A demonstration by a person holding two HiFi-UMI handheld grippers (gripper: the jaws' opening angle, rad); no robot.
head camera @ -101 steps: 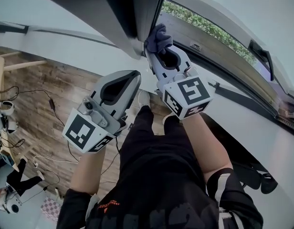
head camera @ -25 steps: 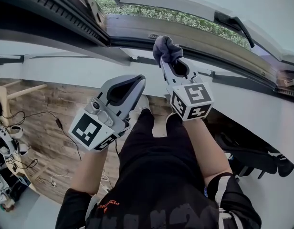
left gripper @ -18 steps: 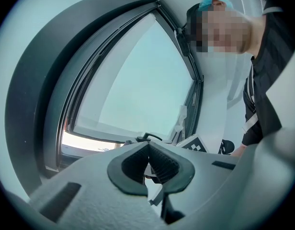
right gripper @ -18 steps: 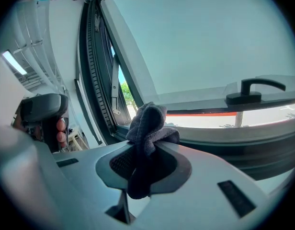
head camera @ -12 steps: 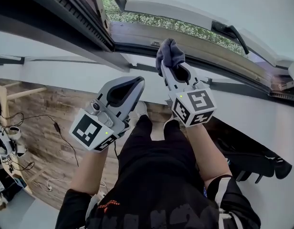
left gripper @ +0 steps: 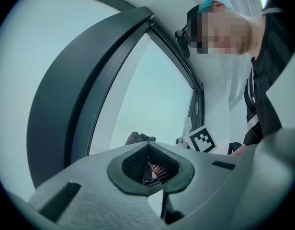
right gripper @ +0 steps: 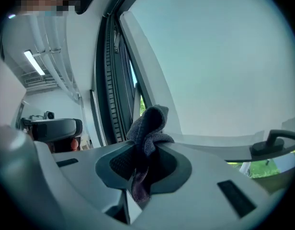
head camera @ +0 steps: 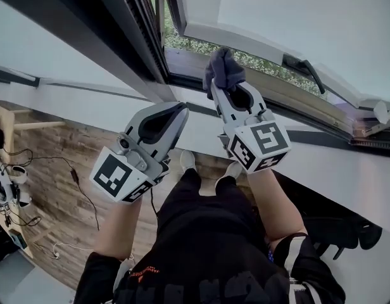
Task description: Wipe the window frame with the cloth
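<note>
A dark grey cloth (head camera: 223, 67) is bunched in my right gripper (head camera: 221, 86), which is shut on it. The cloth (right gripper: 150, 125) sticks up from the right gripper (right gripper: 142, 150) close to the dark window frame (right gripper: 111, 80). In the head view the cloth is at the lower rail, just right of the corner where the upright frame (head camera: 143, 30) comes down. Whether it touches the rail I cannot tell. My left gripper (head camera: 175, 111) hangs lower and to the left, shut with nothing held. The left gripper (left gripper: 148, 148) looks at the frame (left gripper: 80, 95), with the cloth (left gripper: 138, 138) beyond its tips.
The opened sash with its black handle (head camera: 304, 68) lies to the right of the cloth. Greenery (head camera: 182, 43) shows outside through the opening. A white wall ledge (head camera: 68, 90) runs below the frame. Wooden floor with cables (head camera: 49, 170) is at the lower left.
The head view has swung, so the upright frame fills more of the top left. My right gripper still holds the cloth, now nearer the frame's corner. The left gripper has barely moved.
</note>
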